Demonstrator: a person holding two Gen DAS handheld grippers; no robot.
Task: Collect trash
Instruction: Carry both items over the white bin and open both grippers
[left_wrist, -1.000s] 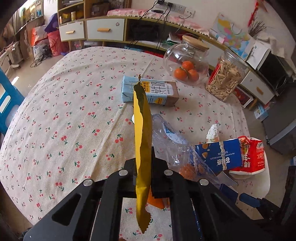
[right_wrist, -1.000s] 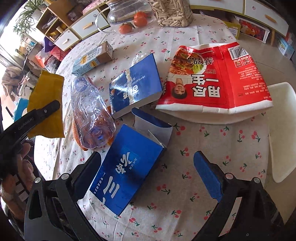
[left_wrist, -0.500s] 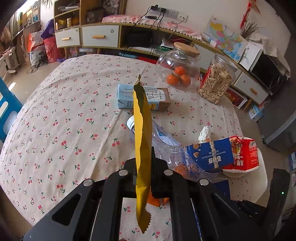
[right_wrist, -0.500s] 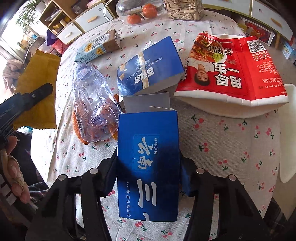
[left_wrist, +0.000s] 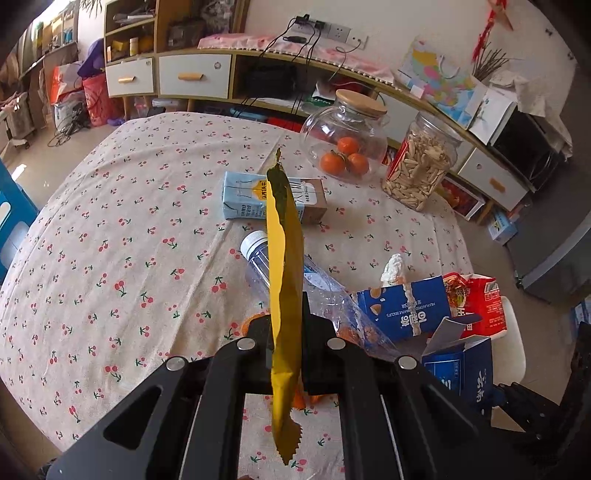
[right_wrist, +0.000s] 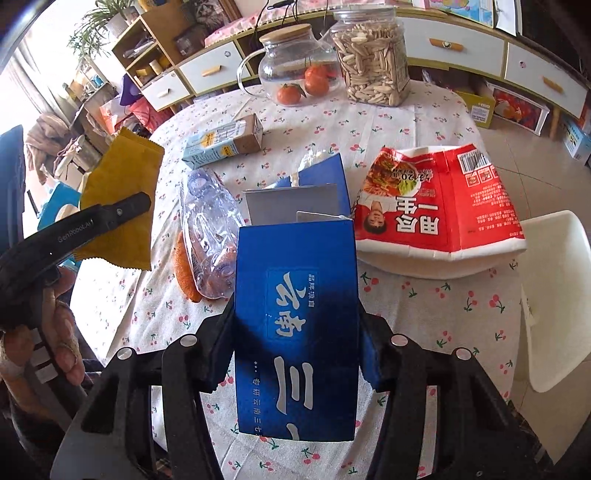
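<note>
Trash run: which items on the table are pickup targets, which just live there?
Trash:
yellow wrapper, in left gripper
dark blue box, in right gripper
crushed bottle
milk carton
biscuit box
red noodle pack

Not trash:
jar of oranges
seed jar

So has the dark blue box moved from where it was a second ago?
Yes. The dark blue box has come up off the tablecloth, clamped in the right gripper, no longer lying beside the crushed bottle.
</note>
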